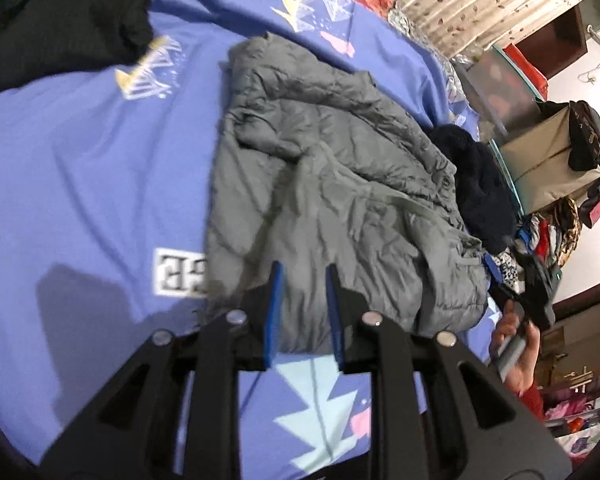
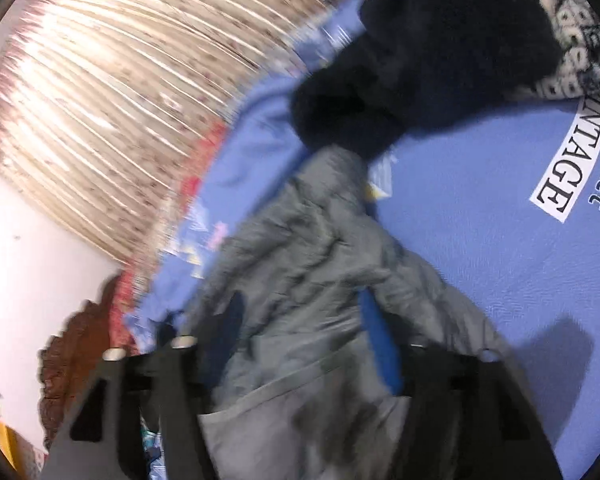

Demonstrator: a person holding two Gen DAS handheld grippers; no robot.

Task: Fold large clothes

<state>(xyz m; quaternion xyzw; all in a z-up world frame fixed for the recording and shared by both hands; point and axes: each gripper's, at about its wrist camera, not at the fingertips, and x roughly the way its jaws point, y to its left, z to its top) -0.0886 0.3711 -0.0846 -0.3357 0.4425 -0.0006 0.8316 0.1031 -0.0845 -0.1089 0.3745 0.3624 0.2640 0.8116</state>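
Left wrist view: grey padded jacket (image 1: 332, 184) lies crumpled on the blue bed sheet (image 1: 80, 184). Looks light, soft, slick; best gripped at hem or a seam. Left tongs (image 1: 302, 276) narrowly parted, holding nothing. Right tongs (image 2: 300, 316) wide apart, straddling jacket fabric, not pinching. Sheet print reads "VINTAGE" (image 2: 556, 188).

Crumpled grey jacket (image 1: 332, 184) on blue bedsheet (image 1: 80, 184), left gripper (image 1: 302, 276) slightly parted just above its hem.
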